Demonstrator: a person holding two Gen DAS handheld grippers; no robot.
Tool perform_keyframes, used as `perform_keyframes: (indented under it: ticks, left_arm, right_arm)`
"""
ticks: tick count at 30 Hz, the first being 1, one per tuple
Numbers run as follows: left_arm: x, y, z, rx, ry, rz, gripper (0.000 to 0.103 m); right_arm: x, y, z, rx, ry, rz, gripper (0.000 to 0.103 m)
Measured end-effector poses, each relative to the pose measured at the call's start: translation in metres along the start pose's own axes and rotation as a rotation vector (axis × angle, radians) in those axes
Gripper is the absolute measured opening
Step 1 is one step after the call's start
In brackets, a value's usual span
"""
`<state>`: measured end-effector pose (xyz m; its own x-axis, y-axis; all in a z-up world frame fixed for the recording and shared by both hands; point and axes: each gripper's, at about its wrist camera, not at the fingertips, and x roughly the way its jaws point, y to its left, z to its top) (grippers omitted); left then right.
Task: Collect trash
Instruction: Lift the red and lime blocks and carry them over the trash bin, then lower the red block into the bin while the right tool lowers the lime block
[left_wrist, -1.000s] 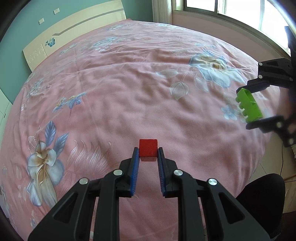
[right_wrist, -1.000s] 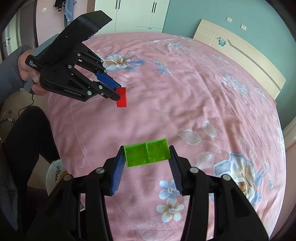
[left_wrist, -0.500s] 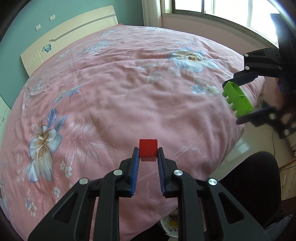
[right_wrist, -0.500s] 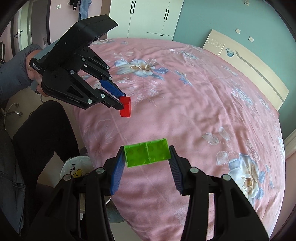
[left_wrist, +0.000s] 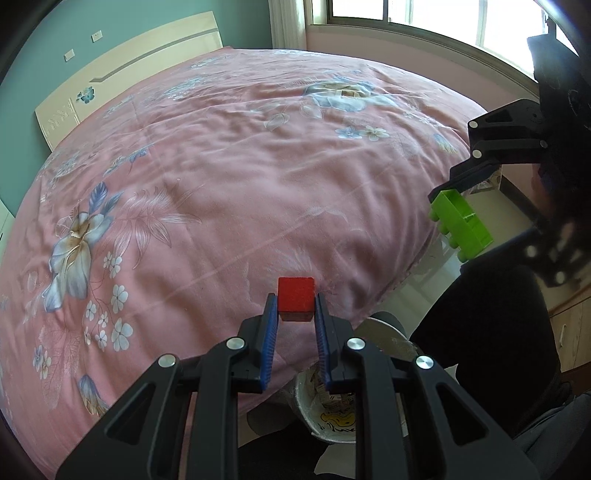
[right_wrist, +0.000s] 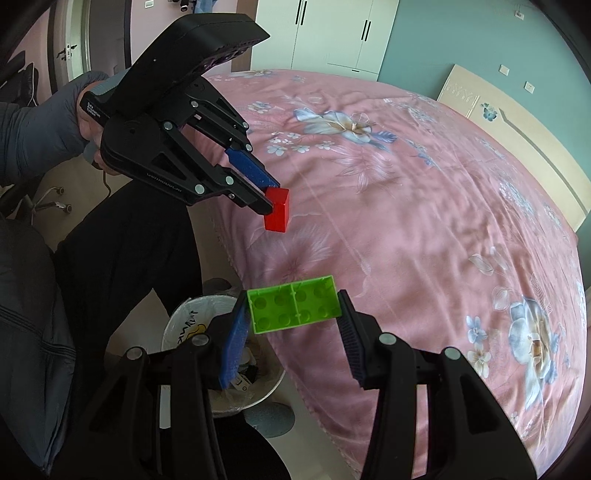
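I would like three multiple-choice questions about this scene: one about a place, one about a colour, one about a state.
1. Where is the bin?
A. on the bed
B. on the floor beside the bed
C. on a chair

2. What colour is the block in the left gripper?
A. red
B. yellow
C. white

3. How is the right gripper?
A. open, holding nothing
B. shut on a green brick
C. shut on a cup

Answers: 1 B, it stands below the bed edge. 2 A, a red block sits between the pads. 3 B, both pads press the green brick.

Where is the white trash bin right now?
The white trash bin sits on the floor at the bed's near edge, low left in the right wrist view, just below the green plastic brick.
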<state>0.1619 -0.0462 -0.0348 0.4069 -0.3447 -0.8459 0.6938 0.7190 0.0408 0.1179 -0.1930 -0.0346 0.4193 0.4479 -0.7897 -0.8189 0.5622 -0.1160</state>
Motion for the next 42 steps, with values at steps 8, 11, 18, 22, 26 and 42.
perform_keyframes:
  ticks: [8,11,18,22,26,42]
  left_arm:
    - [0.008,-0.021,-0.042,0.0,0.036,-0.037,0.023]
    - [0.013,-0.027,-0.056,-0.005,0.05,-0.052,0.023]
    - [0.029,-0.037,-0.081,-0.046,0.085,-0.078,0.023]
    - [0.041,-0.043,-0.092,-0.055,0.105,-0.085,0.023]
    - [0.056,-0.051,-0.105,-0.072,0.138,-0.115,0.023]
    - [0.107,-0.057,-0.135,-0.132,0.232,-0.145,0.023]
  right_arm:
    - [0.014,0.042,-0.017,-0.016,0.032,0.065,0.047]
    - [0.021,0.056,-0.023,-0.024,0.045,0.087,0.047]
    - [0.039,0.08,-0.035,0.003,0.062,0.111,0.047]
    - [0.051,0.094,-0.044,0.008,0.085,0.134,0.047]
    - [0.063,0.101,-0.052,0.025,0.1,0.16,0.047]
    - [0.101,0.099,-0.068,0.084,0.153,0.202,0.047]
